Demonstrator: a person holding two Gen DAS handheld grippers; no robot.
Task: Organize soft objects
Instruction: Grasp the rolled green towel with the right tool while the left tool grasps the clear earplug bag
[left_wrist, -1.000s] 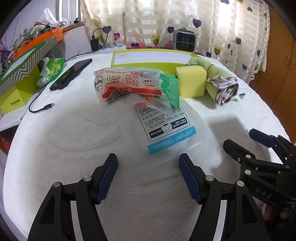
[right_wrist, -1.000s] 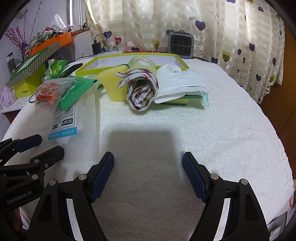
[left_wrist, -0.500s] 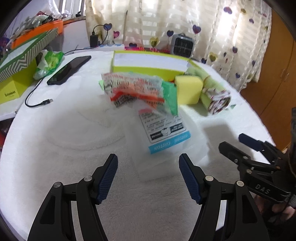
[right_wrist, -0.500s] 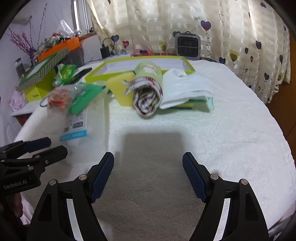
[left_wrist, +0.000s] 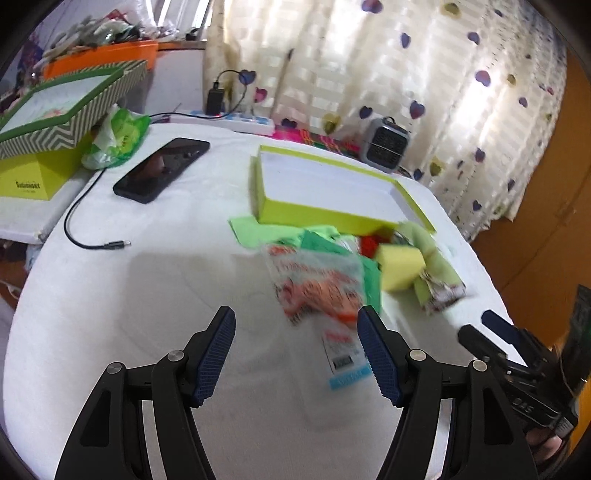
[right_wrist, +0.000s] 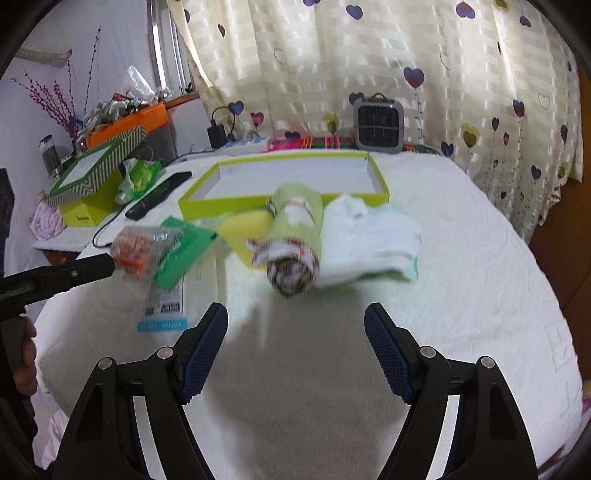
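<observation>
While both grippers hang over the white towel-covered table (right_wrist: 461, 277), neither has hold of anything.

Left gripper (left_wrist: 297, 352): jaws spread wide, nothing between them; the edge of the plastic packets shows just beside its right finger. Right gripper (right_wrist: 295, 347): jaws spread wide, empty, over bare towel in front of the soft things.

Lime-green tray (right_wrist: 376, 184): shallow, white inside, nothing in it, toward the far side of the table.

Rolled cloth (right_wrist: 295, 240): green outside with a patterned end, lying against the tray's near wall. Yellow sponge (right_wrist: 243, 229): touching the roll on its left. Folded white cloth (right_wrist: 369, 240): touching the roll on its right, with a pale green layer under it.

Clear packet with orange contents (left_wrist: 321, 288): lying over a green packet (right_wrist: 177, 254), left of the sponge. Flat packet with a blue label strip (right_wrist: 162, 314): partly under those two, nearest the left gripper. All are blurred; print unreadable.

Black phone (left_wrist: 162, 170): flat on the towel, left of the tray, well apart from the soft things. Black cable (left_wrist: 88, 236): loose end lying near the phone. Small grey heater (right_wrist: 378, 123): behind the tray, against the heart-print curtain (right_wrist: 369, 55). Striped box lid (left_wrist: 70, 107): propped on a lime box at the far left.
</observation>
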